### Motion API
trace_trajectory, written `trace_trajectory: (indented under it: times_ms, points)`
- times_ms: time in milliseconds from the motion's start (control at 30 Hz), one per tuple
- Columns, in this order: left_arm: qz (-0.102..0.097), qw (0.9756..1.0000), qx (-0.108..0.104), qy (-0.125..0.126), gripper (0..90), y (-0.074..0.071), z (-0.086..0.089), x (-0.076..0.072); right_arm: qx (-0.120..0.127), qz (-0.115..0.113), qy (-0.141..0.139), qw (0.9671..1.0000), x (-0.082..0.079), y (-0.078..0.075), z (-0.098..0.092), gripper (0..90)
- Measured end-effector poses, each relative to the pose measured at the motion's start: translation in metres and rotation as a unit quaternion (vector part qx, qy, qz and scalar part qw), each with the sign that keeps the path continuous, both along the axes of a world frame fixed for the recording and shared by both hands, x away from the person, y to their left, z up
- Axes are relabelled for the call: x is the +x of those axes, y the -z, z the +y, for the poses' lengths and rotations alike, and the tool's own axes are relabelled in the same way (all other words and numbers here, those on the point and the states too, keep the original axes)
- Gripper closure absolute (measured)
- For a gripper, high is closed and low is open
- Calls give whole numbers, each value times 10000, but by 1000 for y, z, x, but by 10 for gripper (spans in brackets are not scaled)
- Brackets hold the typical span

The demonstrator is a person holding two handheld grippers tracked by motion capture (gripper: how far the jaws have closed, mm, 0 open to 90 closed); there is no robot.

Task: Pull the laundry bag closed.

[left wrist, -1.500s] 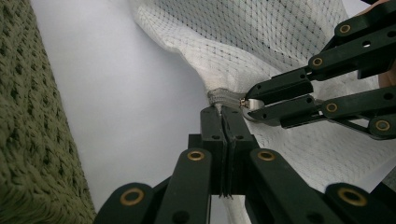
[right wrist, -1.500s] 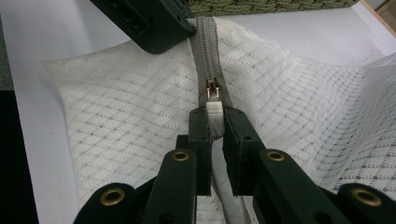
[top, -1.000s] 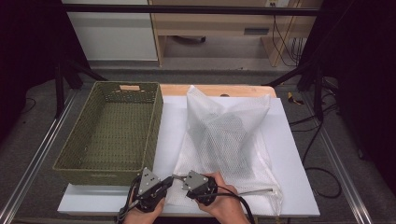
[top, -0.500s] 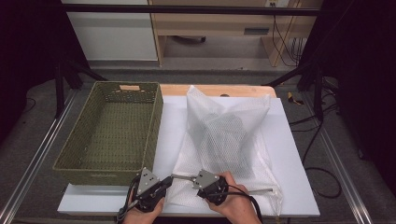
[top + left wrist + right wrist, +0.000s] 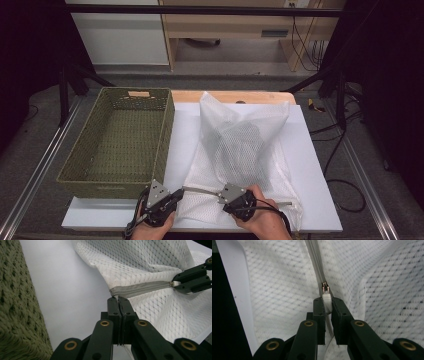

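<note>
A white mesh laundry bag (image 5: pixel 227 165) lies on the white board (image 5: pixel 312 170), with something dark (image 5: pixel 247 135) inside it. Its grey zipper (image 5: pixel 142 288) runs along the near edge. My left gripper (image 5: pixel 179 192) is shut on the bag's zipper end (image 5: pixel 114 293), jaws pressed together (image 5: pixel 118 301). To its right, my right gripper (image 5: pixel 221 194) is shut on the white zipper pull tab (image 5: pixel 326 298), just behind the metal slider (image 5: pixel 325 286). In the left gripper view, the right gripper's jaws show at the far right, pinching the pull (image 5: pixel 175 283).
A green woven basket (image 5: pixel 162 137) stands at the left of the board, close beside my left gripper. The table's wooden edge (image 5: pixel 190 95) and metal rails (image 5: pixel 35 175) frame the work area. Cables trail on the floor at the right.
My right gripper has moved to the right along the zipper, away from the left gripper, taking the pull tab with it. The left gripper has stayed put.
</note>
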State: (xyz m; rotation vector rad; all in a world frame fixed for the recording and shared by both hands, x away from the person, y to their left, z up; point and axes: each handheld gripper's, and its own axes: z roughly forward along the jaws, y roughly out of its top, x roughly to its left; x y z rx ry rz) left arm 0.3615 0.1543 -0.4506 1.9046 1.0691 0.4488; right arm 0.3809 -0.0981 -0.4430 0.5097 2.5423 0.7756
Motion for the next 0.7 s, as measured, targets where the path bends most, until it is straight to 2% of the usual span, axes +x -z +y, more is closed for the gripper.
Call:
trace_trajectory:
  times_ms: [233, 700]
  points:
    - [23, 10000, 46, -6, 890, 2, 1, 1, -44, 28, 146, 9999, -1, 1, -14, 821]
    - [51, 9999, 124, -50, 890, 4, 0, 1, -80, 77, 182, 9998, -2, 4, -27, 821]
